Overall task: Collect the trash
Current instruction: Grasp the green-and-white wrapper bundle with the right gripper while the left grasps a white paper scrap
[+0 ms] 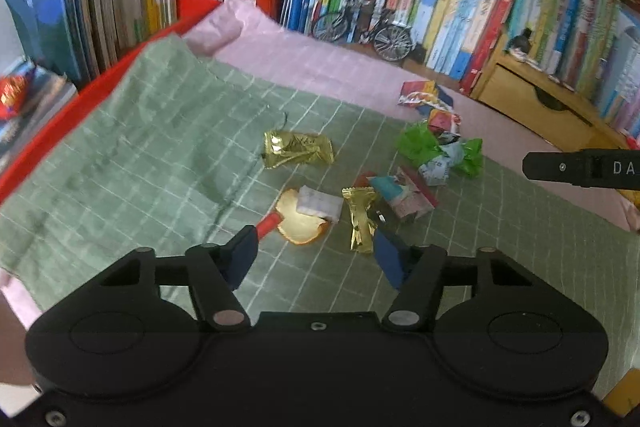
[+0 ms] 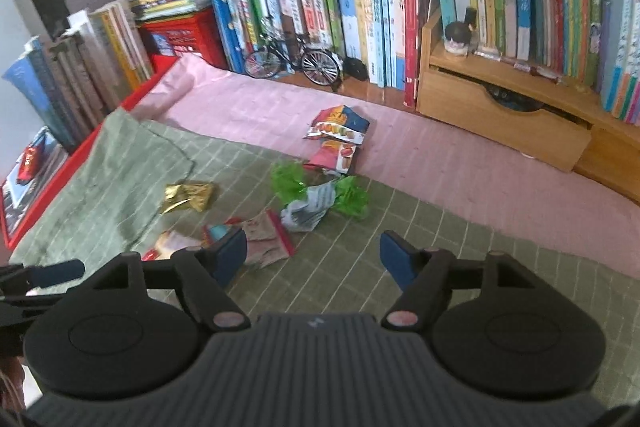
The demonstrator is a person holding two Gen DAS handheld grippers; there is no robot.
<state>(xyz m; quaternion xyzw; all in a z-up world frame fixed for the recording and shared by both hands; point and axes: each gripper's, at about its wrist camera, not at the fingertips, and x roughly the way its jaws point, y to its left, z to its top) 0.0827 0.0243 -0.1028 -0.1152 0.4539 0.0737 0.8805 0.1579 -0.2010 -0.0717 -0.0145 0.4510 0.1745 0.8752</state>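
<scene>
Scattered wrappers lie on a green checked cloth [image 1: 140,155]. In the left wrist view I see a gold foil packet [image 1: 298,149], a round golden wrapper with a red stick [image 1: 298,223], a white scrap [image 1: 320,205], a narrow gold wrapper [image 1: 360,219], a pink-blue packet [image 1: 404,195], a green crumpled wrapper [image 1: 436,153] and a snack bag [image 1: 424,95]. My left gripper [image 1: 314,255] is open just short of the round golden wrapper. My right gripper [image 2: 312,255] is open above the cloth, with the pink packet [image 2: 266,239] by its left finger and the green wrapper [image 2: 320,195] ahead.
Rows of books [image 2: 360,7] line the back and left side. A model bicycle [image 2: 292,61] and a wooden drawer box [image 2: 500,115] stand at the back on the pink cloth [image 2: 460,163]. A red tray edge [image 1: 80,95] borders the left. The right gripper's finger [image 1: 580,169] shows at the right.
</scene>
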